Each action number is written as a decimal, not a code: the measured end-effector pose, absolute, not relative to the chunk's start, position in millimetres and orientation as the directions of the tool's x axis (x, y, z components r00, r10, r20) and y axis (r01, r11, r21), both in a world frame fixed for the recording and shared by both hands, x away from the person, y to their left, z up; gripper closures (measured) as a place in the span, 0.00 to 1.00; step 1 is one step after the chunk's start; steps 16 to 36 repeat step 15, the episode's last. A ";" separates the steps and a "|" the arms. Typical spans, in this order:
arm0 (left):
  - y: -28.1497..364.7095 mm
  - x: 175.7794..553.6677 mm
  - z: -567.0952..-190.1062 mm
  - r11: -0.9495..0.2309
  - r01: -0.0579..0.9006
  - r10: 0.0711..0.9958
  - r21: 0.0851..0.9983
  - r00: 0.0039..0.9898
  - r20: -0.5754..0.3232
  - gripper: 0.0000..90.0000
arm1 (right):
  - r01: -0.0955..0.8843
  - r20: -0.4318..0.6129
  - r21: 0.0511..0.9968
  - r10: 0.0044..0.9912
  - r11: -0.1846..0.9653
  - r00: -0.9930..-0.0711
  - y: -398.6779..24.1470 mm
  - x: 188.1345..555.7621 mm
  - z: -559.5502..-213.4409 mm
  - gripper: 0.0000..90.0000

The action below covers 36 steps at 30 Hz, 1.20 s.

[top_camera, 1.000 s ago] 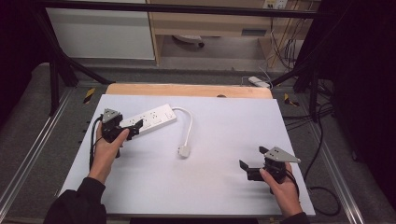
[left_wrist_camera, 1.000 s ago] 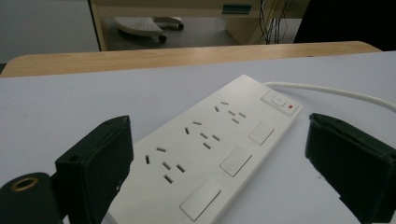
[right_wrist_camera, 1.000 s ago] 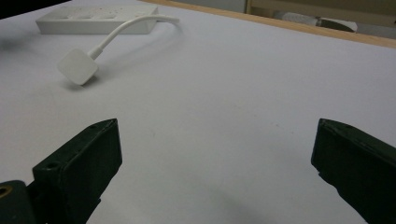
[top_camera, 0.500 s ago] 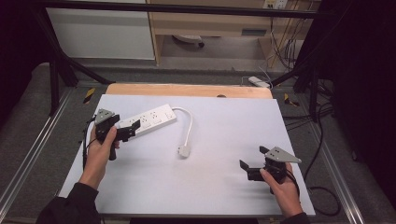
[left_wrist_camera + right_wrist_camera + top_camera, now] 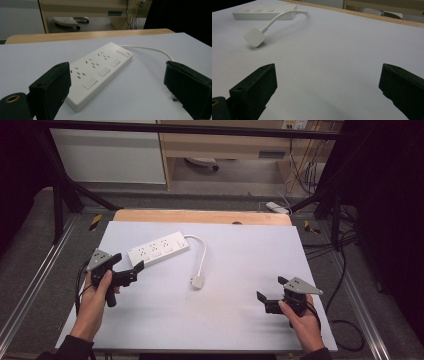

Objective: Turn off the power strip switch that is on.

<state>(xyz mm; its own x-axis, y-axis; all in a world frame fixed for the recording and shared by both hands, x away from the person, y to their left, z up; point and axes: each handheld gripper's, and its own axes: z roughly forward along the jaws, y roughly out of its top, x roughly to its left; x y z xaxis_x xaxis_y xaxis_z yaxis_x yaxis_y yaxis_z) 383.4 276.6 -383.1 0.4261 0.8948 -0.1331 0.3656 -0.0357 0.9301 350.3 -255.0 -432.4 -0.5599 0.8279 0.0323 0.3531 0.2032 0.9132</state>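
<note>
A white power strip (image 5: 158, 249) lies flat on the white tabletop (image 5: 235, 250), left of centre. Its white cable (image 5: 202, 251) curves down to a square white plug (image 5: 197, 281). My left gripper (image 5: 128, 262) is open just short of the strip's near left end, with nothing between its jaws. In the left gripper view the power strip (image 5: 100, 70) lies ahead of the open left gripper (image 5: 117, 87), nearest its left jaw. My right gripper (image 5: 271, 288) is open and empty near the front right. In the right gripper view the plug (image 5: 254, 37) and power strip (image 5: 264, 13) lie far ahead of the right gripper (image 5: 327, 87).
A wooden strip (image 5: 200, 216) runs along the table's far edge. Metal frame rails (image 5: 35, 280) flank the table. Cables (image 5: 345, 330) trail on the floor at the right. A cabinet and shelf unit (image 5: 225, 145) stand beyond the table.
My left gripper has drawn back toward the near left, slightly away from the power strip. The right gripper has stayed where it was.
</note>
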 end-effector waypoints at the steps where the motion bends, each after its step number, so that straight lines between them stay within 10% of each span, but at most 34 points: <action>1: 276.0 379.5 -384.2 -0.041 0.368 0.893 0.929 0.430 -0.131 0.08 | 0.350 0.030 0.914 0.828 0.204 -0.560 -255.3 350.4 -432.3 0.02; 36: 263.3 318.5 -421.7 -0.058 0.432 0.866 0.900 0.470 -0.170 0.09 | 0.410 0.025 0.885 0.858 0.220 -0.514 -256.7 354.9 -438.7 0.03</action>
